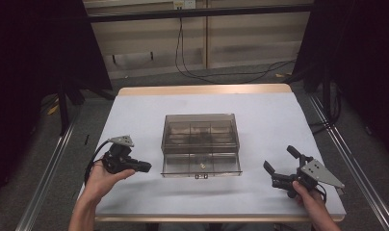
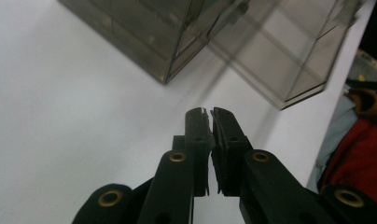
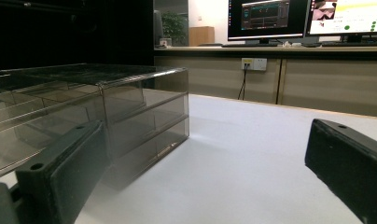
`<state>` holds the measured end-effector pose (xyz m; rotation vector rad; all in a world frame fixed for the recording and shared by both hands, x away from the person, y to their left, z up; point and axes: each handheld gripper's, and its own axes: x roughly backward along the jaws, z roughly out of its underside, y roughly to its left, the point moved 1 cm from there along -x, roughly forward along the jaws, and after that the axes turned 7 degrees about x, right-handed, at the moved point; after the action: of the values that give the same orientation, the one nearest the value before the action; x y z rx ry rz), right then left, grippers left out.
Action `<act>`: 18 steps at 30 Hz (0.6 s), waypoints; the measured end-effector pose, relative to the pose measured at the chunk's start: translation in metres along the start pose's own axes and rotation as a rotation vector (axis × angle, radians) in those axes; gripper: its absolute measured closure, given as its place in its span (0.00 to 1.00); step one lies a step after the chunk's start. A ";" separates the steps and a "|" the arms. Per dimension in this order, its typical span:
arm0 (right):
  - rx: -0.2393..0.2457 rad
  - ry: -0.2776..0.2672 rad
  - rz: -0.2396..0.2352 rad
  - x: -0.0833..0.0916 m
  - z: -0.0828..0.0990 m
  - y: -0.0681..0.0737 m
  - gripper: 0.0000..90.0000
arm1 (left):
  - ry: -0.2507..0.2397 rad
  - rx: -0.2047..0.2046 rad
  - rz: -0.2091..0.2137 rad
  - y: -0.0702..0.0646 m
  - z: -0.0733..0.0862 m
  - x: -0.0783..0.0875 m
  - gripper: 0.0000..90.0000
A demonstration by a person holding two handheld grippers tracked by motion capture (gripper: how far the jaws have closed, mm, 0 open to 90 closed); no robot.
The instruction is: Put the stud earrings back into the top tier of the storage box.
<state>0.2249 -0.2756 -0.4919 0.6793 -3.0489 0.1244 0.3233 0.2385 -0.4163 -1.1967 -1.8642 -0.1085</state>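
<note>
A smoky clear drawer cabinet [image 1: 200, 130] stands at the middle of the white table [image 1: 135, 115]. Its lowest drawer [image 1: 201, 166] is pulled out toward me, with a small light object [image 1: 202, 165] inside. My left gripper [image 1: 147, 167] is held in a hand left of the drawer and points at it. Its jaws are shut with nothing between them [image 2: 211, 112], a short way from the cabinet's corner [image 2: 165, 70]. My right gripper [image 1: 279, 159] is at the right, its jaws wide open and empty [image 3: 205, 140], facing the cabinet's side [image 3: 140, 116].
The table's front edge [image 1: 216, 217] runs just below both hands. Black curtains and stands flank the table, and cables [image 1: 216, 74] lie on the floor behind it. Monitors [image 3: 270, 18] sit on a far desk. Red cloth [image 2: 359, 154] shows past the table edge.
</note>
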 end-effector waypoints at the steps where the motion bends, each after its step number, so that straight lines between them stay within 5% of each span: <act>1: 0.000 0.000 0.000 0.000 0.000 0.000 0.00 | -0.017 -0.004 0.005 0.000 0.000 0.002 0.95; 8: -0.005 0.000 0.002 0.000 0.000 0.000 0.00 | -0.084 -0.034 0.048 -0.009 -0.005 0.011 0.95; 18: -0.006 -0.002 0.003 0.000 0.000 0.000 0.00 | -0.130 -0.094 0.012 -0.028 -0.020 0.026 0.95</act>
<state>0.2251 -0.2756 -0.4918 0.6747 -3.0507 0.1147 0.3110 0.2319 -0.3755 -1.3059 -1.9834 -0.1150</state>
